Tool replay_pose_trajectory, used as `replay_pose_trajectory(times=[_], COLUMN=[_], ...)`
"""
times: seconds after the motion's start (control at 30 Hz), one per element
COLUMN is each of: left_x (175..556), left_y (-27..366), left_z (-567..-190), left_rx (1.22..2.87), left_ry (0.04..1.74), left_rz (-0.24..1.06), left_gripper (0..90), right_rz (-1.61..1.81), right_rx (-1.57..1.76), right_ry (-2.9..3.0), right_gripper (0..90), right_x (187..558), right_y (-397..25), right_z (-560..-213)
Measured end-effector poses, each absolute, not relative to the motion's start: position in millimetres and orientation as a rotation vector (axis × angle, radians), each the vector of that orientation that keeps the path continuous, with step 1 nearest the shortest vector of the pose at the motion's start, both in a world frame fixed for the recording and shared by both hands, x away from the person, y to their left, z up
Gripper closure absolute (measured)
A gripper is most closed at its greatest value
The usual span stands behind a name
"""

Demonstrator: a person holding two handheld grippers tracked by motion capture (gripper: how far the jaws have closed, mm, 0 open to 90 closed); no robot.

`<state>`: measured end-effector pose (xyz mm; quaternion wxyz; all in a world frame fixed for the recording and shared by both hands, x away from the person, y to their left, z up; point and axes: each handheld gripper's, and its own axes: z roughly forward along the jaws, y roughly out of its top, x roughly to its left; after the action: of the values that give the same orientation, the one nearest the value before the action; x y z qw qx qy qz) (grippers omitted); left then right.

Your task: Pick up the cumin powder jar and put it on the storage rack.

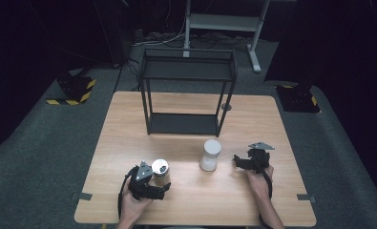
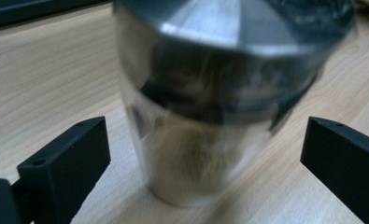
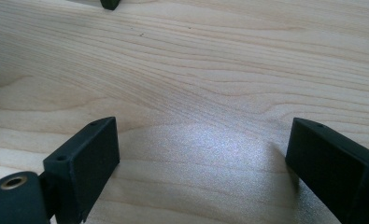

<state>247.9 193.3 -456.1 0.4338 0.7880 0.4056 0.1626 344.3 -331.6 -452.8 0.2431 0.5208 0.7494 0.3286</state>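
The steel cup (image 2: 205, 107) stands upright on the table (image 1: 129, 124), squarely between the jaws of the left claw (image 2: 205, 154), which are spread wide with bare wood showing on both sides of the cup, so nothing is gripped yet. From above, the cup (image 1: 160, 171) sits just ahead of that claw (image 1: 152, 183), near the table's front edge.

It looks like thin polished metal: stiff, probably light, and slick. Its wall tapers toward the base, with a darker band round the upper part. I'd say the pads should close on the straight stretch at or just under that band; lower down, the taper could let it squirt upward or tip. It won't crush, but a knock would topple it, since it is tall for its foot.

To the right of the left claw, well apart, stands a white cylinder (image 1: 210, 154). The right claw (image 1: 243, 162) hovers just beside it, jaws wide apart over bare wood (image 3: 196, 93). Beyond both, farther from the claws, stands a black rack (image 1: 186, 90).
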Motion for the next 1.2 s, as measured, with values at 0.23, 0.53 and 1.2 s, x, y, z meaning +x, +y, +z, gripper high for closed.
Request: replay_pose_trajectory(times=[0.23,0.53,1.2], left_x=[253.1,258.6,259.3], left_y=[181.5,165.3,152.9], left_z=[-453.7,-453.3,-457.5], left_rx=[1.974,1.998,1.981], left_ry=[1.016,1.043,1.095], left_rz=[0.423,0.459,0.509], left_gripper=[3.5,7.7,21.7], right_rz=[0.899,0.900,0.899], right_rx=[1.423,1.423,1.423], right_ry=[2.047,2.047,2.047], right_gripper=[9.2,9.2,9.2], right_x=[344.2,344.2,344.2], right_y=[-331.8,-332.0,-331.8], right_z=[-453.0,-453.0,-453.0])
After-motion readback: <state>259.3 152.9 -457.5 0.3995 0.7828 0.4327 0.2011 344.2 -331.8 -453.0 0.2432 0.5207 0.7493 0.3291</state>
